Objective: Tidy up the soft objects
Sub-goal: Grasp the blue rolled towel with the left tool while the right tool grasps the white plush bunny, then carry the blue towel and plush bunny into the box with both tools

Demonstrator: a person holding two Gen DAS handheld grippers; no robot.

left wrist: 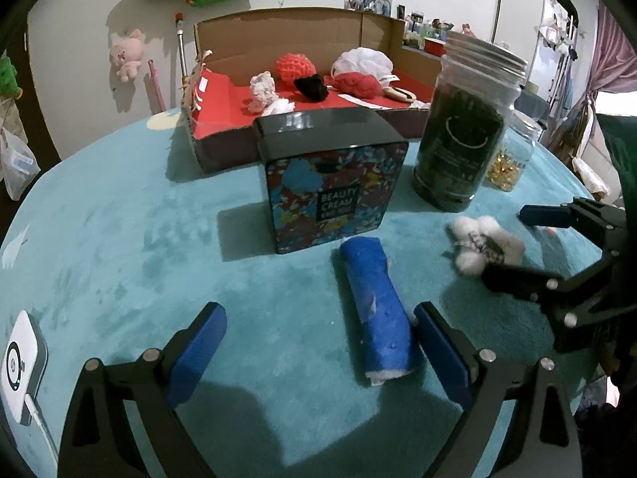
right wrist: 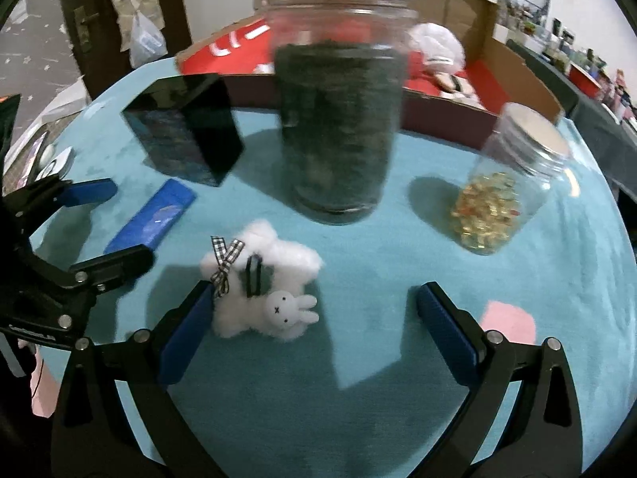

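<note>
Table (left wrist: 119,247): round, teal plush cover.

Item 1 – blue roll (left wrist: 378,310): soft, white at near end, lies flat on cover in front of tin. Sits between left gripper (left wrist: 320,352) fingers, close against the right-hand one; contact can't be confirmed. Jaws wide, not clamped, log trend slightly narrowing.

Item 2 – white bunny plush (right wrist: 262,283): checked ribbon bow, black loop, face toward camera. Lies on cover near the tall jar. Right gripper (right wrist: 318,338) spread wide; plush lies at its left finger, bow end meeting the pad tip, right finger well apart. Not gripped.

Item 3 – cardboard box (left wrist: 302,32): red-lined, open top, at far side of table. Holds orange-red knit ball (left wrist: 294,65), black piece (left wrist: 312,87), white puff (left wrist: 362,59), red piece (left wrist: 358,84), white scrap (left wrist: 262,91).

Hard goods, upright on cover: floral tin (left wrist: 334,195) marked "BEAUTY CREAM", just beyond roll; tall jar (left wrist: 462,127) w/ dark contents, metal lid; small jar (right wrist: 505,195) w/ yellow capsules.

Misc: white device w/ cable (left wrist: 22,362) at table edge, left.
</note>
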